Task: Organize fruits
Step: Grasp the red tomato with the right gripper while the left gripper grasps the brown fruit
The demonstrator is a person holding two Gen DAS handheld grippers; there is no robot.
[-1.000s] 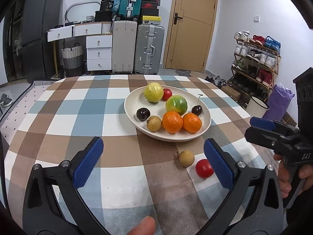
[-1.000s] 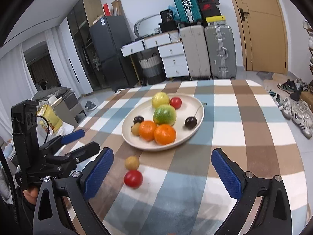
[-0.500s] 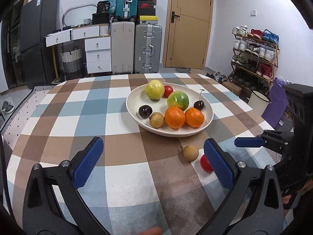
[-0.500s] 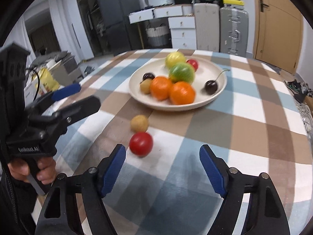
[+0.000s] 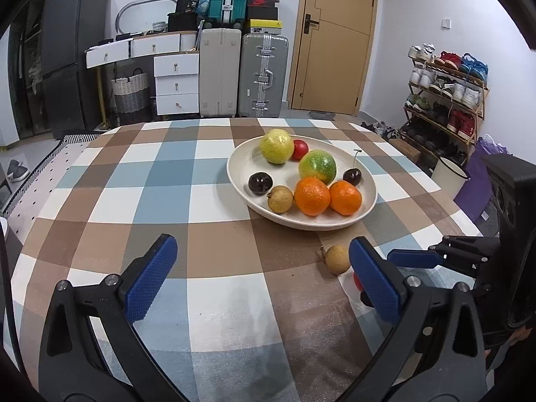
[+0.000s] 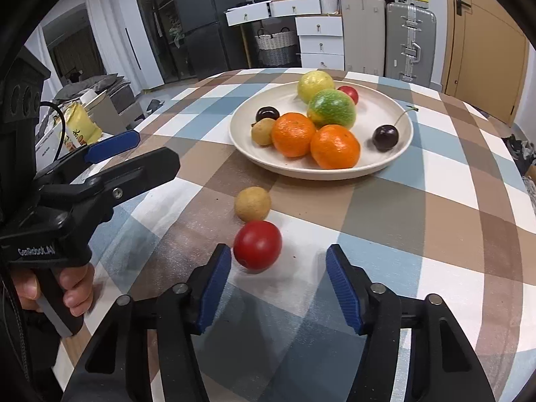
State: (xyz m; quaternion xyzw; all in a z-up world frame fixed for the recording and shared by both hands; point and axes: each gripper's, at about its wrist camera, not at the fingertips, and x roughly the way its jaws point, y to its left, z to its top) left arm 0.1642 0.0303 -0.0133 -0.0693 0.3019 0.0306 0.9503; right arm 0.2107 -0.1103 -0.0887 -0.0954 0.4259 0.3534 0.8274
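A cream plate [image 5: 366, 186] [image 6: 398, 149] holds several fruits: two oranges, a green-yellow fruit, a yellow fruit, a red tomato, two dark cherries and a small brown fruit. On the checked cloth lie a loose brown fruit [image 6: 252, 203] [image 5: 337, 259] and a red tomato [image 6: 257, 244], which is mostly hidden in the left wrist view. My right gripper [image 6: 278, 278] is open, low over the cloth, its fingertips just short of the tomato. My left gripper [image 5: 261, 274] is open and empty, above the cloth left of the loose fruits.
The round table's edge curves close on the right [image 6: 522, 201]. Suitcases [image 5: 264, 77], drawers and a fridge stand behind the table. A shoe rack [image 5: 445, 100] is at the right wall. Boxes and bags [image 6: 80, 124] lie on the floor at the left.
My right gripper has dropped and moved in towards the red tomato, and its fingers have narrowed. The left gripper has drifted a little left and back.
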